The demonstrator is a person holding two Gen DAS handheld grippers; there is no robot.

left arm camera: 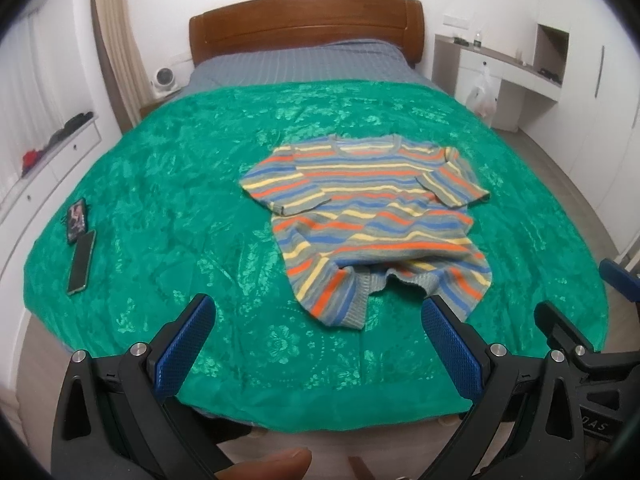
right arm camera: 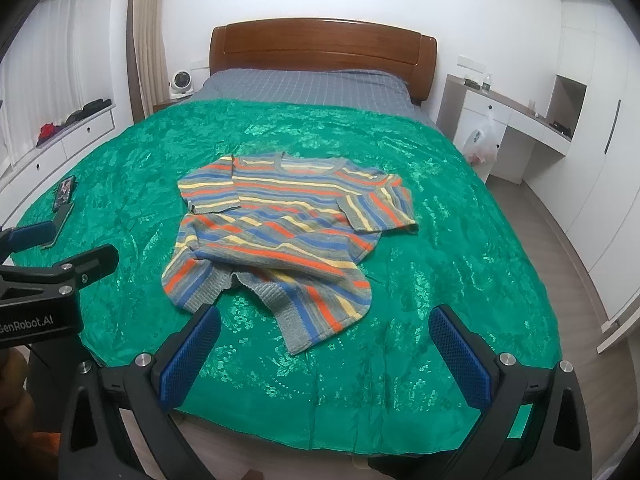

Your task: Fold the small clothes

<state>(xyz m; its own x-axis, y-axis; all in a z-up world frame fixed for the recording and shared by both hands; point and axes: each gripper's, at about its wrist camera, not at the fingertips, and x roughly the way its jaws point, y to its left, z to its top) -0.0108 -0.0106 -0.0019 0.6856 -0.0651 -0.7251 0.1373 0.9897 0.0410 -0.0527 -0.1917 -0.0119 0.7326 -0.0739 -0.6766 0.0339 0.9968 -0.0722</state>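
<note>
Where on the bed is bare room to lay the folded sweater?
Bare green bedspread lies right of the striped sweater, and between the sweater and the two phones on the left. It is crowded at the phones' edge.

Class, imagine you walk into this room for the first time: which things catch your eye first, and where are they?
A striped sweater lies mid-bed on a bright green bedspread, its sleeves folded in and hem rumpled. Two phones sit near the bedspread's left edge. Nearest the cameras, the left gripper and right gripper hover open.
</note>
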